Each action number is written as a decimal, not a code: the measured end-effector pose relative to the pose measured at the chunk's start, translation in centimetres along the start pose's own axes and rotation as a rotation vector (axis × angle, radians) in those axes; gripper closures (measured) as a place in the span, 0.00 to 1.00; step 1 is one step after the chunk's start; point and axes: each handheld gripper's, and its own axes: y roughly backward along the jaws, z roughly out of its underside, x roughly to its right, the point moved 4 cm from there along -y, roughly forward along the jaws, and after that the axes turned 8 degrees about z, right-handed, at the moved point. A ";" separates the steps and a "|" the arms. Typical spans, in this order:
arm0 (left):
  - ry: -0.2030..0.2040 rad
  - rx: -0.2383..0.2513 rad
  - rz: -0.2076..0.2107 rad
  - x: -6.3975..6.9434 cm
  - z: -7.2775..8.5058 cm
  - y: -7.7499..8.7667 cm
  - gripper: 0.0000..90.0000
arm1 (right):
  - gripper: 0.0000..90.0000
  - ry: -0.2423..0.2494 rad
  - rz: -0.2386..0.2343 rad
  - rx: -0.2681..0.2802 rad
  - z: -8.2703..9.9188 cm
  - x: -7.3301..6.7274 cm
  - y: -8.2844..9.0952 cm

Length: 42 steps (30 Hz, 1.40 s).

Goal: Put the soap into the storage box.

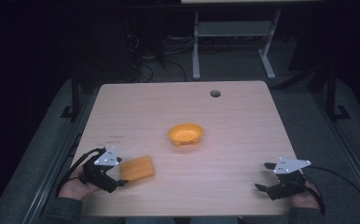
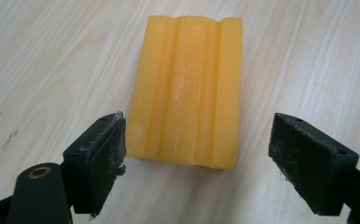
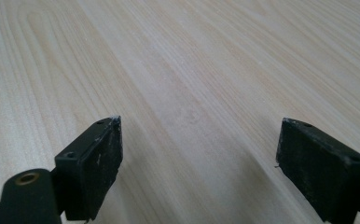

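Left gripper [image 2: 197, 156] gapes wide around the ridged orange soap-like block [image 2: 187, 88]; one jaw touches already, so closing could shove it askew. Right gripper [image 3: 199, 163] open, empty.

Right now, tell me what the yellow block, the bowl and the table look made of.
Block: seemingly wax, soap or soft plastic; translucent yellow, dull sheen, moulded ridges along its top.
Bowl: probably plastic; even orange, smooth, with small dots inside, perhaps holes.
Table: wood or wood-look laminate; pale, matt, with visible grain lines.

Pale wood tabletop [image 1: 243, 135] w/ orange ridged block [image 1: 137, 168] just beside left tongs [image 1: 122, 177], orange bowl [image 1: 185, 134] farther off btwn both.
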 end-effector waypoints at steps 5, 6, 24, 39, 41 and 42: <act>-0.023 -0.018 0.010 -0.3 -0.8 -0.6 0.20 | 0.16 -0.002 0.004 0.007 0.0 0.0 0.1; -0.025 -0.025 0.012 -0.4 -0.9 -0.7 0.20 | 0.16 -0.003 0.003 0.008 0.0 0.0 0.1; -0.046 -0.071 0.044 -1.2 -2.2 -2.1 0.20 | 0.16 -0.004 0.005 0.014 -0.2 0.0 0.0; -0.047 -0.105 0.075 -1.6 -2.9 -3.3 0.20 | 0.16 -0.006 0.006 0.028 -0.3 0.1 0.2; -0.047 -0.098 0.073 -1.7 -2.9 -3.4 0.20 | 0.16 -0.005 0.006 0.029 -0.3 0.1 0.2; -0.048 -0.103 0.078 -1.7 -2.9 -3.5 0.20 | 0.16 -0.006 0.007 0.029 -0.3 0.1 0.2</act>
